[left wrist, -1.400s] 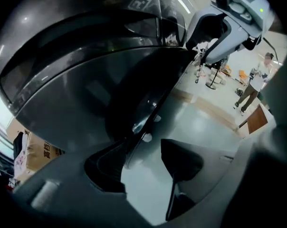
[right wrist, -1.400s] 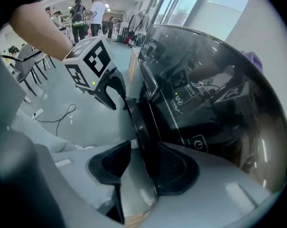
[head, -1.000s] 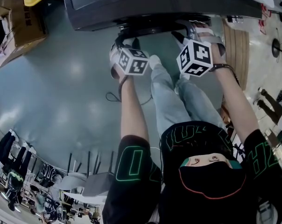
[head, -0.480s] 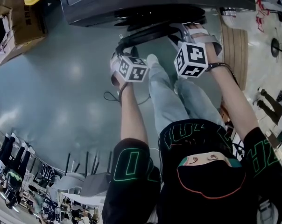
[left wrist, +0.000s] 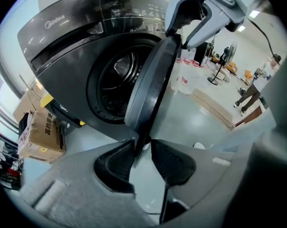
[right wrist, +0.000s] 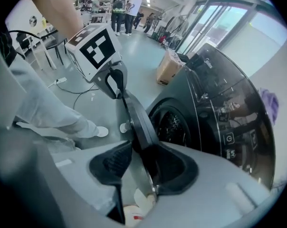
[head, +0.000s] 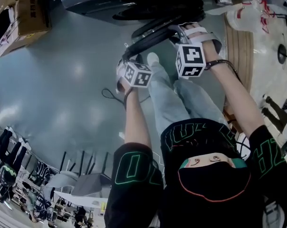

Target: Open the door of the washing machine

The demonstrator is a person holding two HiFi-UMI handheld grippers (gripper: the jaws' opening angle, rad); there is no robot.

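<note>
**Q:** Head view; where does the door stand, and what room lies round it?

**A:** The washing machine (head: 134, 4) runs along the top edge; its door (head: 155, 32) hangs partly open, with the rim slanting out over the grey floor (head: 72, 80). The left tool (head: 130, 58) sits at the rim's near end; the right tool (head: 180, 31) sits at the far end, close to the machine's front. The person's legs (head: 167, 94) lie just below the door. Bare floor runs left as far as a cardboard box (head: 20, 23); a wooden board (head: 238, 46) borders the right.

**Q:** Left gripper view; jaw state?

**A:** The door shows edge on, swung clear of the drum opening (left wrist: 117, 77); its lower rim runs down between the pads. The jaws have just been closing; one pad (left wrist: 117, 163) touches the rim, while the other stands off with floor showing in the gap, so there is no clamp yet. Open floor lies to the right of the door.

**Q:** Right gripper view?

**A:** The rim enters deep between the jaws; they stand wide and have just been opening further. Both pads appear to bear on the rim, so the door is held. The rim runs away to the left tool at its far end; the drum opening lies on the rim's right, floor and a leg on its left.
</note>
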